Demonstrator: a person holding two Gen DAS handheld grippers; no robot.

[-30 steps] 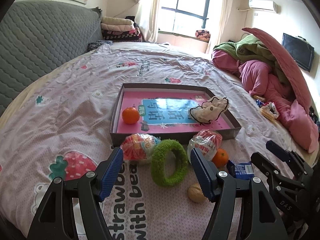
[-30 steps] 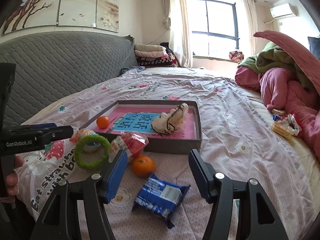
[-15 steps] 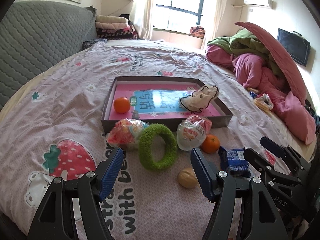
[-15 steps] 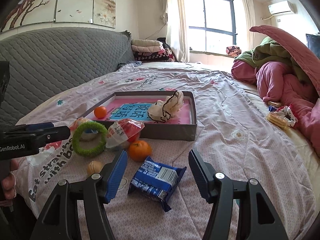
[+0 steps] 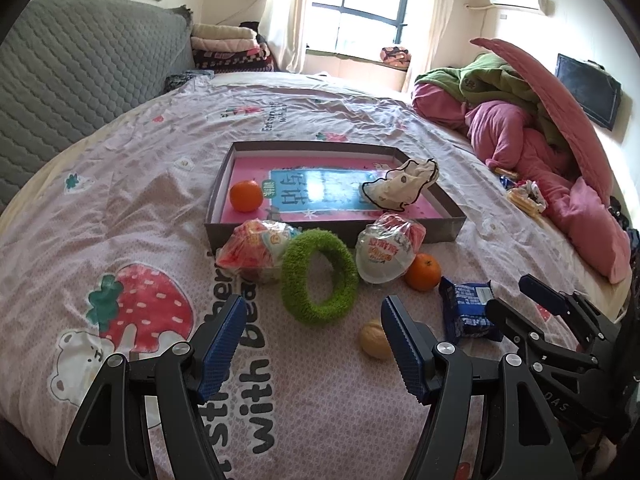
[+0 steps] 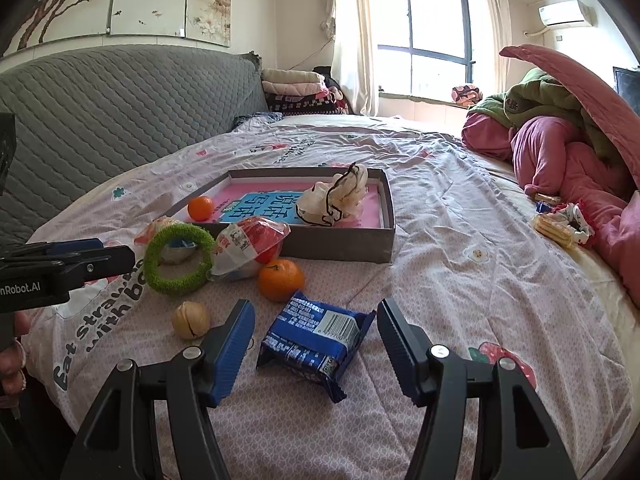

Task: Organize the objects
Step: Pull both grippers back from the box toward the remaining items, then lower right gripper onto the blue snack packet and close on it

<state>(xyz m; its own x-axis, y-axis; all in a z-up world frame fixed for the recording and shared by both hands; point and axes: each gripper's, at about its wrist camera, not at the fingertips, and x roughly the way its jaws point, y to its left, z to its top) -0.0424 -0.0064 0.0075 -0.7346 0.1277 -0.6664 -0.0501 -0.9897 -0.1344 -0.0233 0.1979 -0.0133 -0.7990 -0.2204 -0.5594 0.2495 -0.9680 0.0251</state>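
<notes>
Left gripper: released, jaws wide apart with nothing between the blue pads; only bedsheet shows in the gap.
Right gripper: released, jaws spread wide; the blue snack packet lies on the sheet between them, apart from both pads.
Green fuzzy ring: at 12 o'clock just ahead of the left gripper, propped tilted against a red wrapped snack at its 9 o'clock; its far rim hides part of that snack.
Second wrapped snack: at 2 o'clock of the ring, print too small to read, leaning on the box's near wall.
Loose orange: at 4 o'clock of that snack, touching it.
Walnut: at 5 o'clock of the ring, partly hidden behind the left gripper's right finger.
Box: shallow grey tray with pink floor, at 12 o'clock beyond the ring; near wall hides its front floor.
Inside box: an orange at its 9 o'clock side, a crumpled cream cloth at 3 o'clock.
Person's fingers: cut off at the right view's left edge.
Bedding pile: pink and green heap at 2 o'clock, cut off by the lens rim.
</notes>
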